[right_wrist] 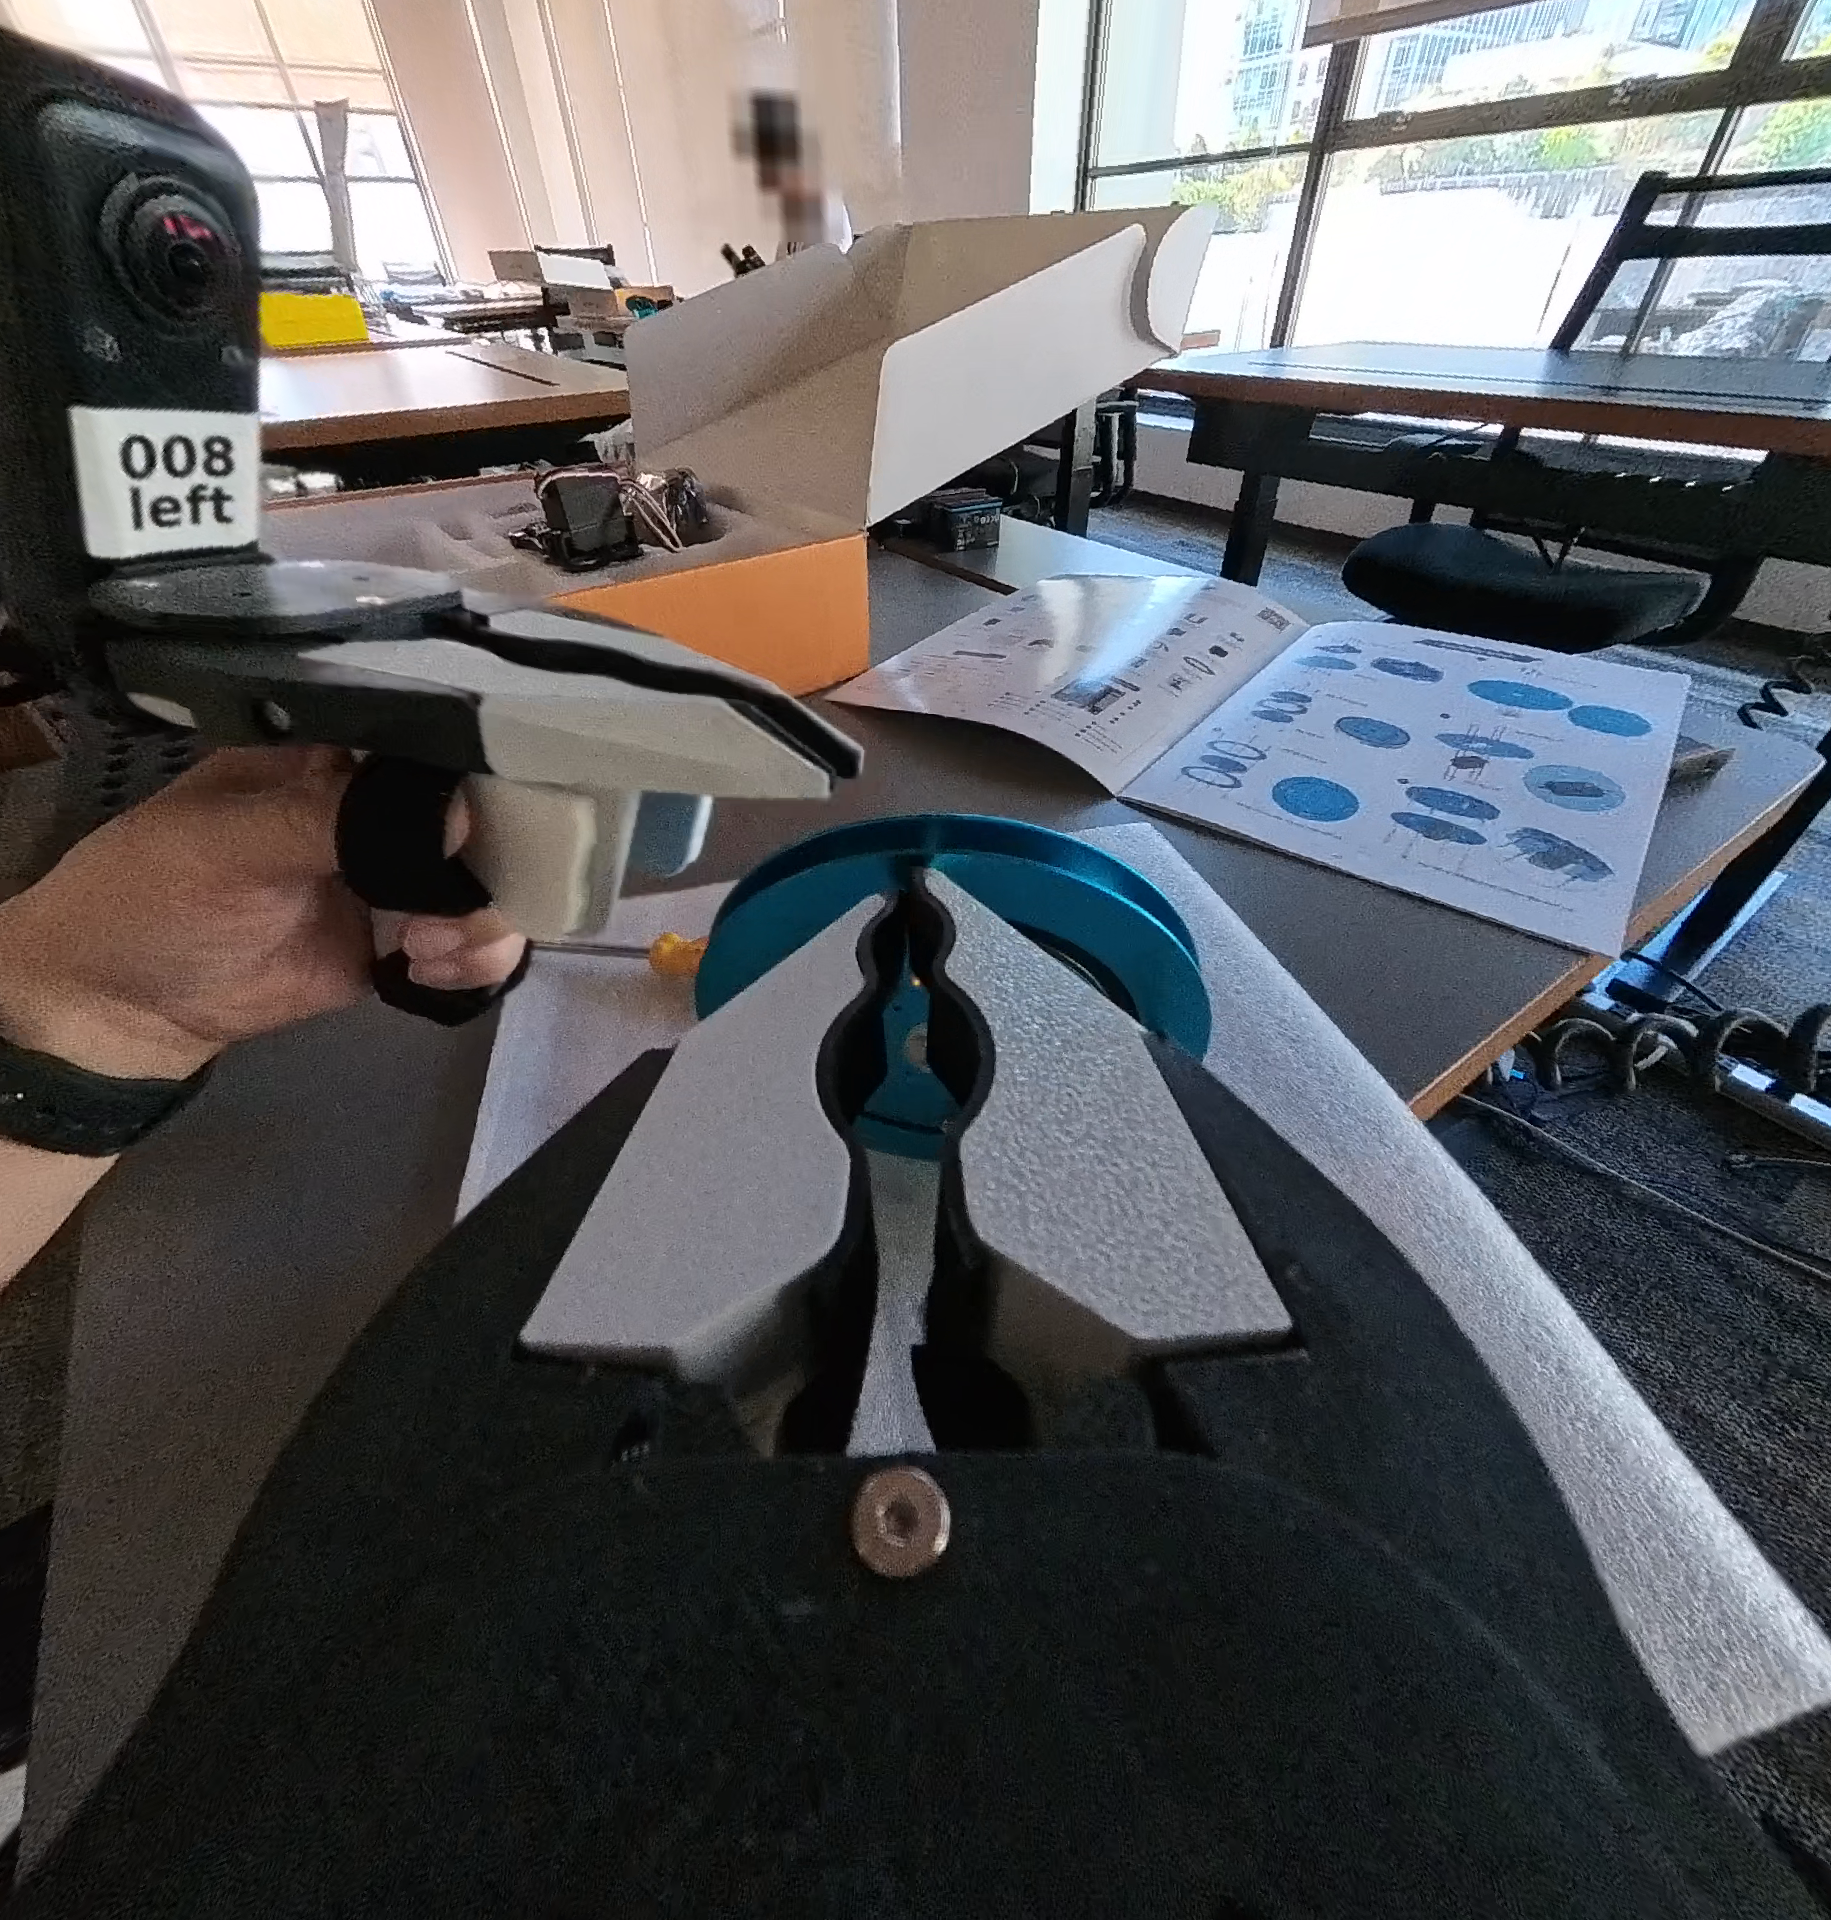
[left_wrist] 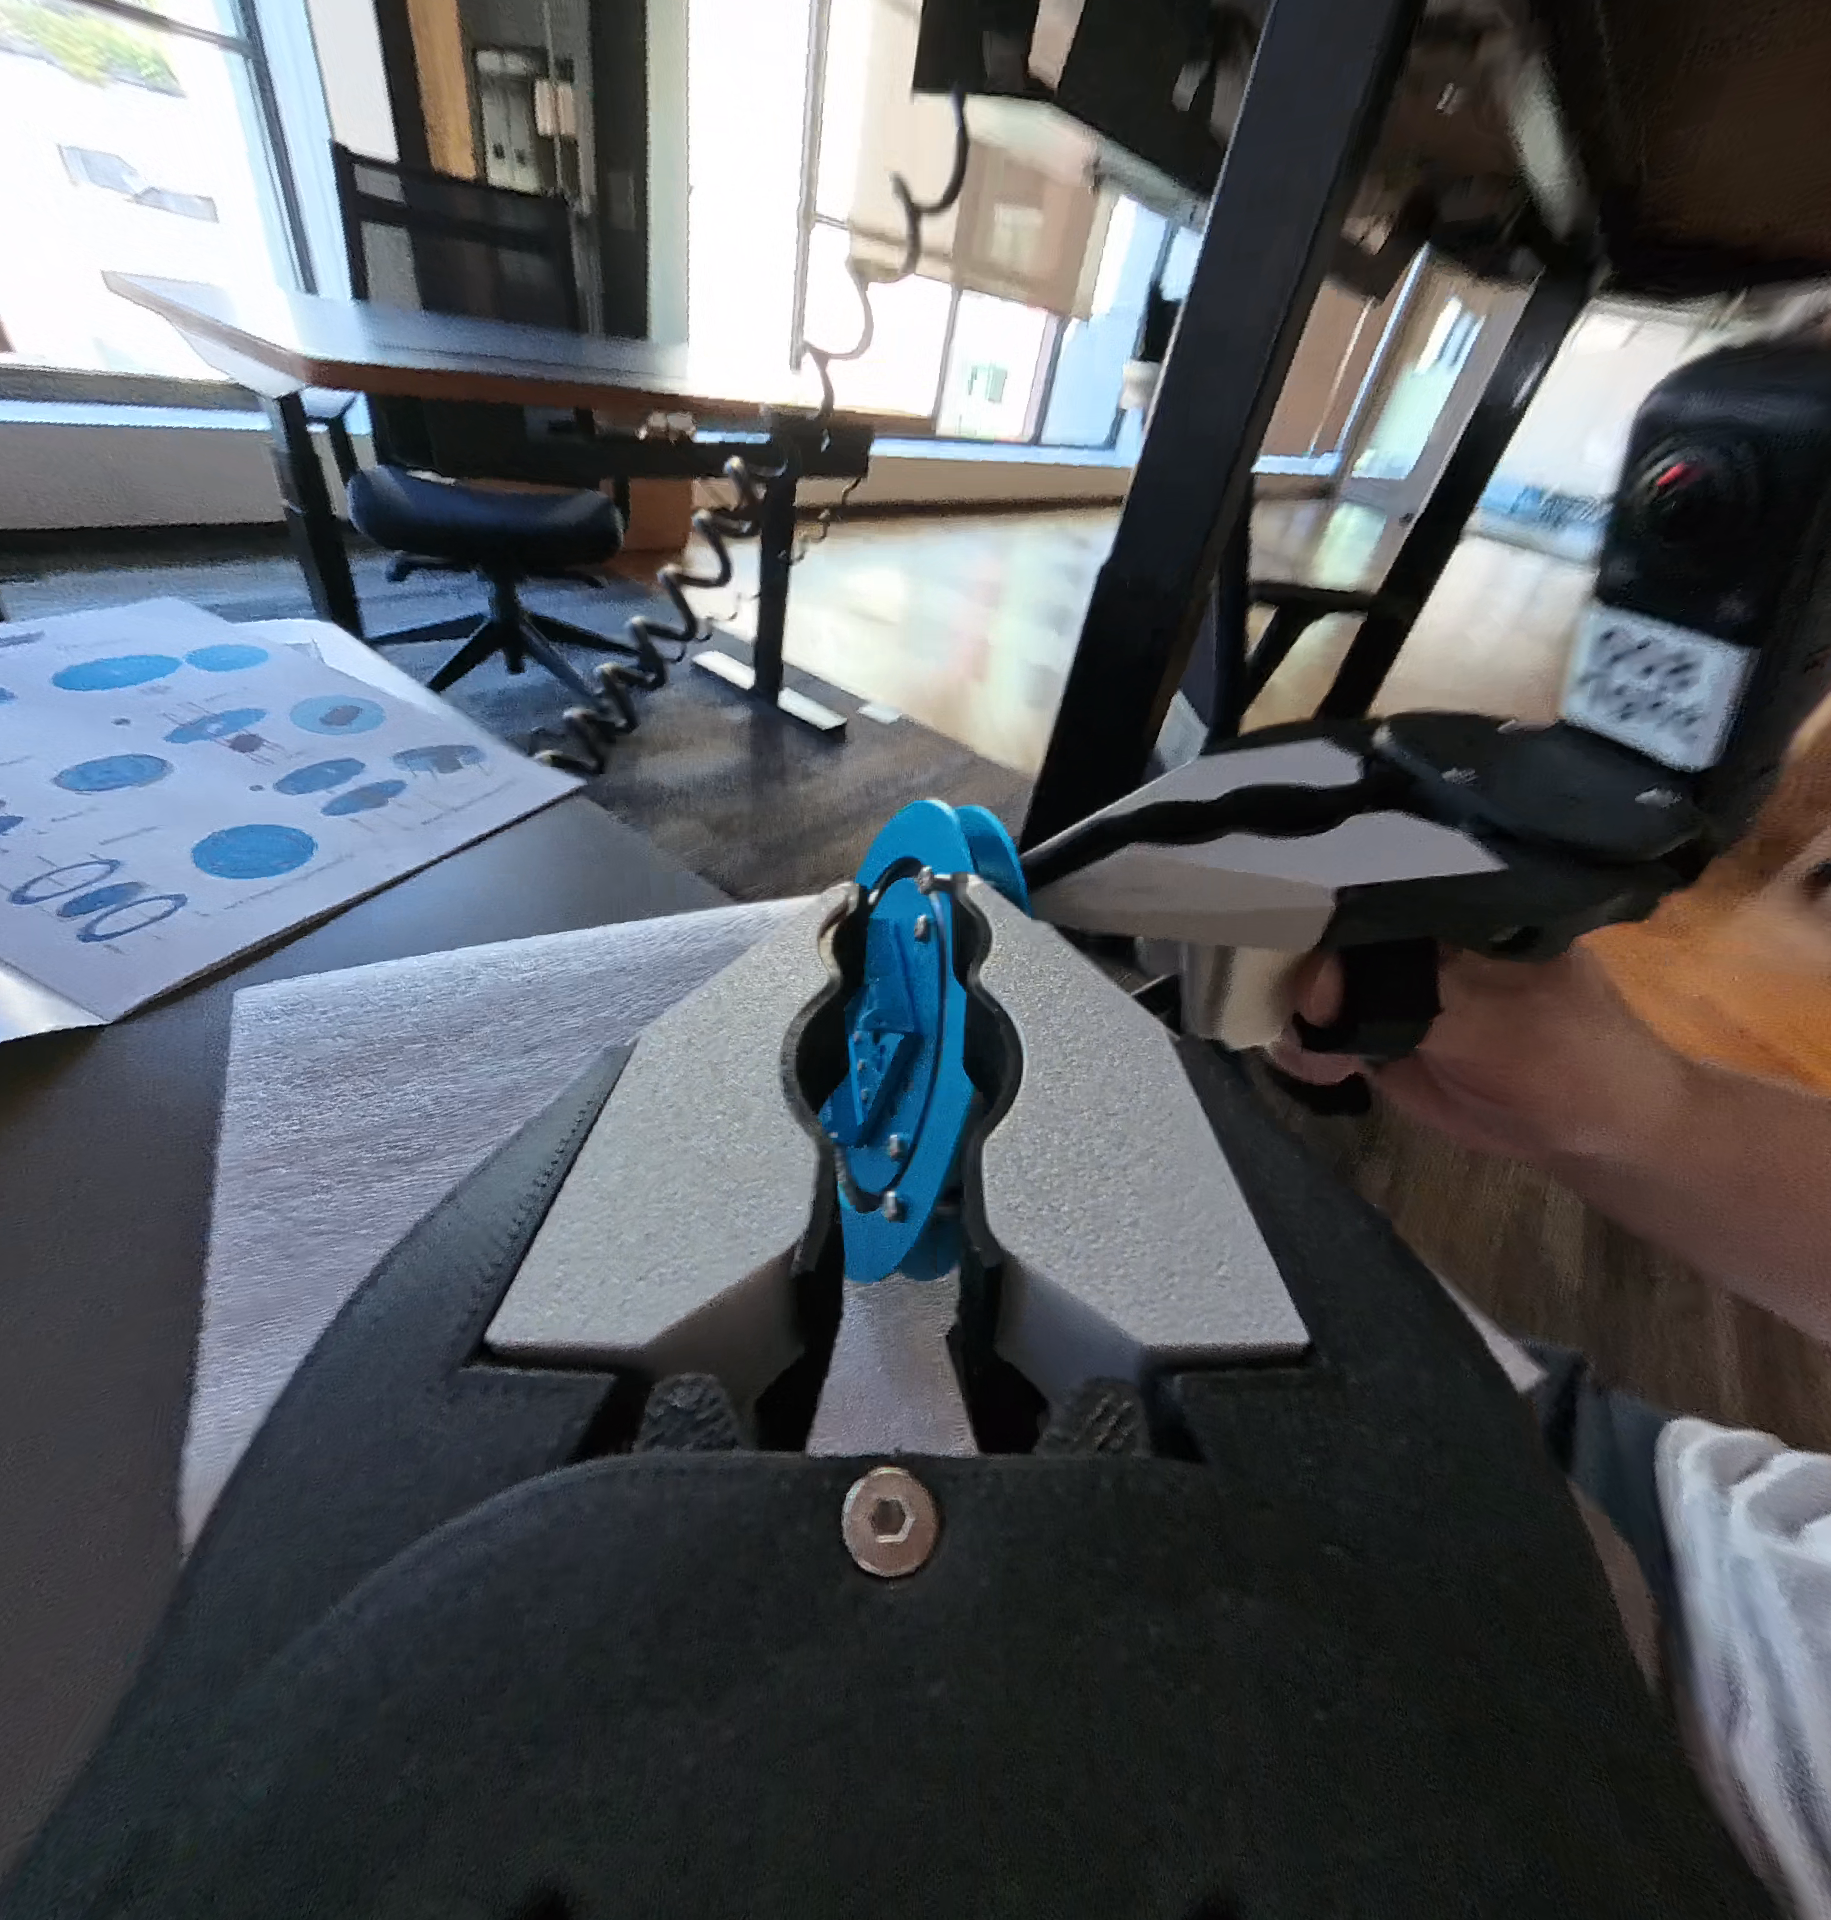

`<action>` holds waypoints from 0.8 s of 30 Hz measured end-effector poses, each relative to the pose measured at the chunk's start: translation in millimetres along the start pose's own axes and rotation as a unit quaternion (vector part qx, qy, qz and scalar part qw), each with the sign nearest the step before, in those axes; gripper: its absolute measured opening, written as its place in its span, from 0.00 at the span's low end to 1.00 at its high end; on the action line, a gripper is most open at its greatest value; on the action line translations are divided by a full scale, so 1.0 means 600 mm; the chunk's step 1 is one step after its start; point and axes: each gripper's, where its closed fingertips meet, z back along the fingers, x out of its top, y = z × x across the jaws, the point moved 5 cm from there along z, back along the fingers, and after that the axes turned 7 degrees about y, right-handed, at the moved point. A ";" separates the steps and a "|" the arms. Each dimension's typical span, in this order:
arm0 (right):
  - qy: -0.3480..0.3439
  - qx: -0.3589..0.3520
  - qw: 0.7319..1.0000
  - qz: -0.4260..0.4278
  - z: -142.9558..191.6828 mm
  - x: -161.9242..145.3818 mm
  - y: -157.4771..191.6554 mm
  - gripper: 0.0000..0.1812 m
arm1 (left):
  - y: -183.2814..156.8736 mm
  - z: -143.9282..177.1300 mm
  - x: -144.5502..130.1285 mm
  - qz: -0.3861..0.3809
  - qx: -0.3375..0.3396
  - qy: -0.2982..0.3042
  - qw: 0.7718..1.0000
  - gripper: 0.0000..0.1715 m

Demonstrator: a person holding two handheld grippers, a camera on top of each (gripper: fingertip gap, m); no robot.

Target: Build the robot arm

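Note:
A blue disc assembly [left_wrist: 890,1049] of two thin plates, with a black ring and small screws, stands on edge over a white foam sheet [left_wrist: 423,1091]. My left gripper [left_wrist: 906,899] has its jaws narrowly apart, and the assembly fills the gap between them at its upper rim. In the right wrist view the left gripper [right_wrist: 838,769] sits just above the disc's top rim [right_wrist: 1098,914]. My right gripper [right_wrist: 911,888] is closed, and its tips rest against the disc's face. In the left wrist view it [left_wrist: 1036,862] comes in from the right and meets the rear plate.
An open instruction booklet [right_wrist: 1410,769] lies on the grey table beyond the foam [right_wrist: 1410,1143]. An orange-sided box [right_wrist: 745,634] with its lid up holds parts at the back. A yellow-handled screwdriver [right_wrist: 672,951] lies under the left hand. A black frame leg [left_wrist: 1202,416] rises behind the disc.

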 end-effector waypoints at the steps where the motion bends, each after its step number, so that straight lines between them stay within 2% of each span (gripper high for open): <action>1: -0.001 0.005 1.000 -0.005 -0.003 0.001 -0.001 0.00 | -0.001 0.006 0.002 0.017 -0.018 -0.012 1.000 0.10; 3: -0.002 0.016 1.000 -0.016 -0.005 0.002 -0.003 0.00 | -0.005 0.007 -0.003 0.037 -0.043 -0.001 0.998 0.11; 5: -0.001 0.023 1.000 -0.016 -0.003 0.002 -0.003 0.00 | -0.011 -0.002 -0.016 0.017 -0.031 0.028 0.999 0.13; 9: -0.010 0.019 1.000 -0.003 -0.003 0.003 -0.012 0.00 | -0.019 -0.004 -0.015 0.007 0.016 0.018 1.000 0.10; 10: -0.016 0.014 1.000 -0.001 0.000 0.005 -0.016 0.03 | -0.021 -0.004 -0.015 0.013 0.021 0.013 1.000 0.06; 13: -0.047 0.016 0.999 0.005 0.017 0.012 -0.023 0.05 | -0.019 0.000 -0.017 0.015 0.046 0.001 0.999 0.06; 15: -0.027 0.018 0.999 0.012 0.012 0.001 -0.025 0.07 | -0.021 0.002 -0.020 0.016 0.043 -0.002 0.999 0.06; 24: -0.023 0.035 0.999 -0.003 -0.004 -0.001 -0.008 0.10 | -0.017 0.002 -0.019 0.034 0.043 -0.007 0.998 0.06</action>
